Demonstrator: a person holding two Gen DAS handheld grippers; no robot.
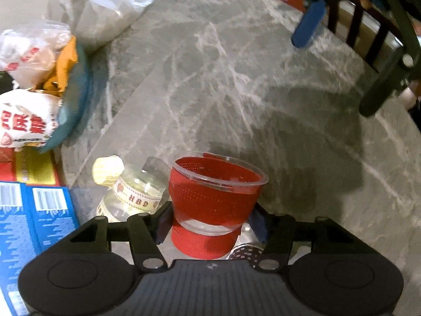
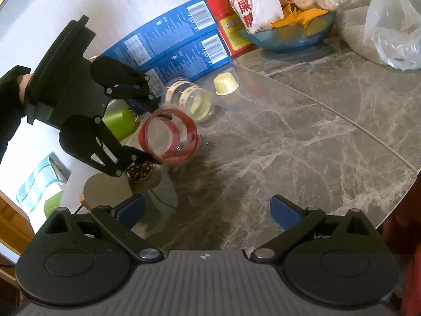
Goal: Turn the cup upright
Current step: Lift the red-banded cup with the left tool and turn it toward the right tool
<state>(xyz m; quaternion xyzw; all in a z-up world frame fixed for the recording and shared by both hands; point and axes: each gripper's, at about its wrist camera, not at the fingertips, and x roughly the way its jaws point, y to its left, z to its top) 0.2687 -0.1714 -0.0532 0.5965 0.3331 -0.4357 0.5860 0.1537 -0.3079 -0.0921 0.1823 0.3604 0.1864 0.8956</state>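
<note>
Clear plastic cup with red bands (image 1: 214,197), clamped across its base by left gripper (image 1: 210,221), tilted mid-turn above grey marble table (image 1: 236,79) (mouth facing away). Right gripper (image 2: 208,213) spread apart, idle, clear of the turning arc.

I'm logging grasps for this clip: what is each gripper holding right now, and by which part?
The left gripper clamps the clear cup with red bands across its lower side wall, near the base. The right gripper is open and holds nothing.
</note>
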